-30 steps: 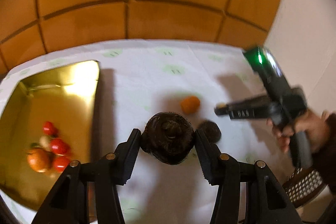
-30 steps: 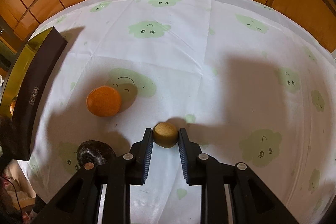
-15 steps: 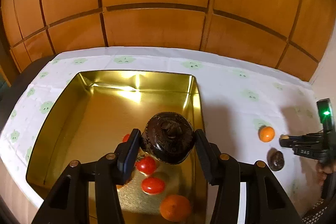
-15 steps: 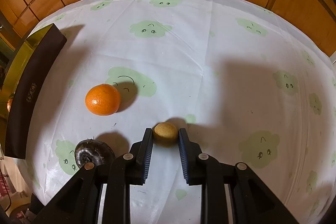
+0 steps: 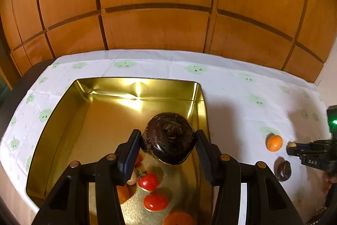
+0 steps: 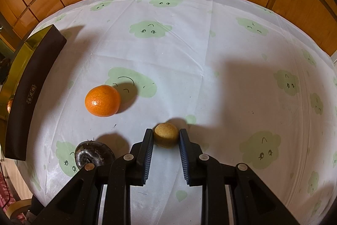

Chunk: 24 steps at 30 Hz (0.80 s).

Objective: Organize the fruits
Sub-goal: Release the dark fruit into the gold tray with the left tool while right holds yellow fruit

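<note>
The left gripper (image 5: 167, 140) pinches a dark brown hairy fruit (image 5: 167, 138) above the gold tin (image 5: 134, 85), over cherry tomatoes (image 5: 148, 181) and a mandarin (image 5: 179, 220). The right gripper (image 6: 165, 135) clamps a small tan round fruit (image 6: 165, 134) over the cloud-print tablecloth (image 6: 210, 45). Nearby lie an orange mandarin (image 6: 102, 100) and another dark fruit (image 6: 92, 155). The tin's dark outer wall (image 6: 35, 85) bears a small label, unreadable.

The left wrist view looks down from close above the gold tin (image 5: 134, 111) toward the wooden wall, while the right wrist view sits low over the surface (image 6: 210, 52), and both share the orange (image 5: 274, 142) (image 6: 102, 100) and the tin's edge at frame left.
</note>
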Motion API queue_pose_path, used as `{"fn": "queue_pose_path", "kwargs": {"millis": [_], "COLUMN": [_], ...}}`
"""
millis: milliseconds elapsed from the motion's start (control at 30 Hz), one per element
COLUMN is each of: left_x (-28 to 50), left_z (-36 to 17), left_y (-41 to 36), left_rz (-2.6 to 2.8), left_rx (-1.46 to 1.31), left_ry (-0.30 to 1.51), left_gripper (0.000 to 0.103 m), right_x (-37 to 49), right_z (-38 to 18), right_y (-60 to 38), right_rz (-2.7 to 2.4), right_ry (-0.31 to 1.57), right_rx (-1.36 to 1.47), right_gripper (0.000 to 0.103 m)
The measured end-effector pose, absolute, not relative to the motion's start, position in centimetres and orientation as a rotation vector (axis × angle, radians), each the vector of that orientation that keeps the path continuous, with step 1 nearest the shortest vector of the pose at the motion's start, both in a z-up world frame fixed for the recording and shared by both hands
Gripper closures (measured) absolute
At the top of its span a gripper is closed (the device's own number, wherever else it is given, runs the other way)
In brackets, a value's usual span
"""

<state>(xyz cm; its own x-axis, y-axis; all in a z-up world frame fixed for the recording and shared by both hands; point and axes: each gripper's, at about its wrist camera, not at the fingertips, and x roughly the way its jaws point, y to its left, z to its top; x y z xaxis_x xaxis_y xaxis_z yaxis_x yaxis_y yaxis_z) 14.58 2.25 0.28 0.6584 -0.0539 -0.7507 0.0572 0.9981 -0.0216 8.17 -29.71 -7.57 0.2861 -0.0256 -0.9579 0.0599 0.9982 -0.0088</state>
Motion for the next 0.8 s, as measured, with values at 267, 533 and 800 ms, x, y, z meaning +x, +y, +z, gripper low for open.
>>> {"fn": "queue_pose_path", "kwargs": {"millis": [267,533,800], "left_x": [19.9,22.0,18.3], "left_z": [-3.1,-5.2,-2.6], "left_y": [4.0,4.6,4.2], "left_rz": [-0.055,-0.011,0.033], "left_rx": [-0.142,-0.182,-0.102], "left_ry": [1.038,1.097,0.954], "left_gripper": [0.050,0.049,0.045], "right_x": [8.3,8.4,8.4], "right_z": [-7.7,-7.6,-7.7], "right_y": [-29.8,-29.9,-29.7], "right_rz": [-0.058,-0.057,-0.058], "right_ry": [1.280,1.280,1.280], "right_rx": [0.031,0.032,0.027], "right_gripper": [0.078,0.078,0.079]}}
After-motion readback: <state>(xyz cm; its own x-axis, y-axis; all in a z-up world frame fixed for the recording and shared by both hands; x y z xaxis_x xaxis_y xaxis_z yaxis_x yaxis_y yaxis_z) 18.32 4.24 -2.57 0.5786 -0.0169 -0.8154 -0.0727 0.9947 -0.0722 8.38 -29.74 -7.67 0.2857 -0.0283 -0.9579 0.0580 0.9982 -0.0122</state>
